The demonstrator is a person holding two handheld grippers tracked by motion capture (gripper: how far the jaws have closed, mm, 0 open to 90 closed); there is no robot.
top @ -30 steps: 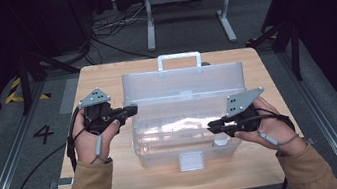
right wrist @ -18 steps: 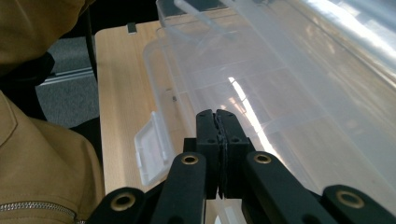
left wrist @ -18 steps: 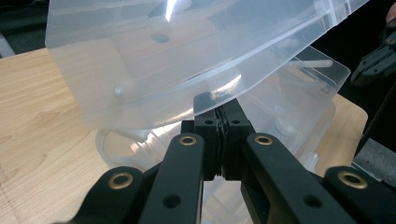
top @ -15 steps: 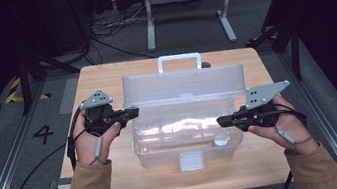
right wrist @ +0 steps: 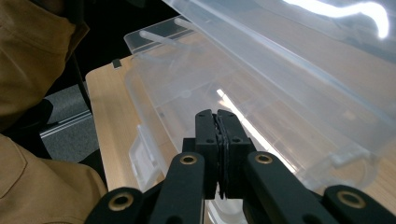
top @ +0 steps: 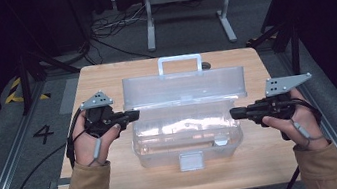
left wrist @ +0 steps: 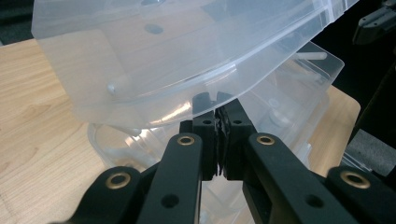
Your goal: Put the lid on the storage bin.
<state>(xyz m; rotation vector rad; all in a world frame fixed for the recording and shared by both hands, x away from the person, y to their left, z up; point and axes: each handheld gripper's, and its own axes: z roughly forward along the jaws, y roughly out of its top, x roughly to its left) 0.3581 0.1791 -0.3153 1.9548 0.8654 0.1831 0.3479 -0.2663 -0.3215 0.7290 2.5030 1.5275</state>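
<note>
From the high view a clear plastic box (top: 186,132) sits at the centre of the light wooden desk (top: 103,79), its long sides running from nine to three o'clock. The hinged lid (top: 184,86) stands raised toward twelve o'clock, with a squared carry handle (top: 179,64) on its far edge, and a flat latch tab (top: 190,161) hangs from the front wall at six o'clock. The walls are smooth, glossy and see-through with rounded corners. A black numeral "4" (top: 43,134) is painted on the grey floor at nine o'clock. The left tongs (top: 135,114) rest at the box's left end, jaws pressed together, gripping nothing. The right tongs (top: 233,113) hang just off the right end, also closed and empty, having just finished closing. In the left gripper view, the left tongs' matte black jaws meet pad to pad just under the curved, translucent lid edge (left wrist: 196,88); whether the tips touch it I cannot tell. In the right gripper view, the right tongs (right wrist: 216,113) are closed flat together above the open tub (right wrist: 187,88), with the lid slanting overhead and a tan sleeve (right wrist: 37,46) at nine o'clock.
</note>
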